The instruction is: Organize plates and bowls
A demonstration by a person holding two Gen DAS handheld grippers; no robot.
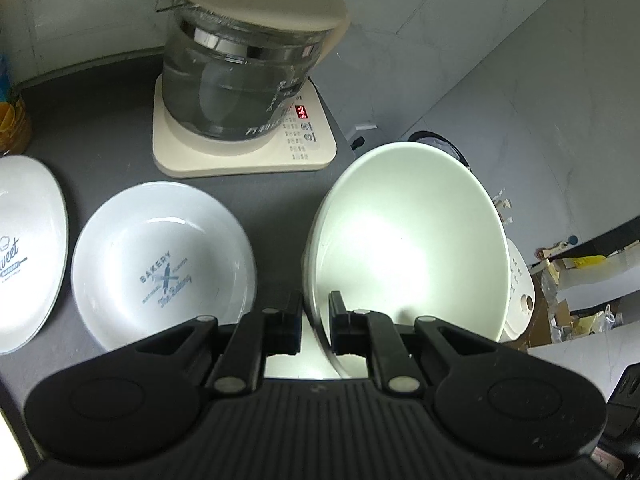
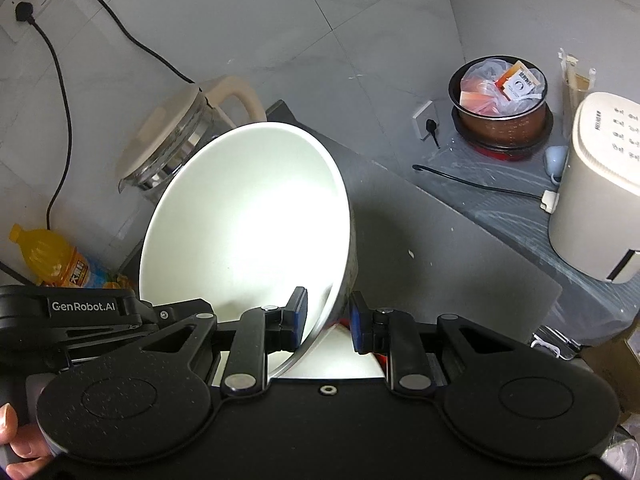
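So far little looks sorted: each hand-held gripper, left [image 1: 316, 322] and right [image 2: 328, 322], pinches a bowl [image 1: 404, 240] rim; two plates [image 1: 164, 264] lie leftward, unstacked.

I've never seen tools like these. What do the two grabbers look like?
Both the left gripper and right gripper are matte black plastic: ribbed or smooth base, two round discs, silver rivets, linkage bars. The right's fingers carry blue pads. White "GenRobot.AI" lettering marks one.
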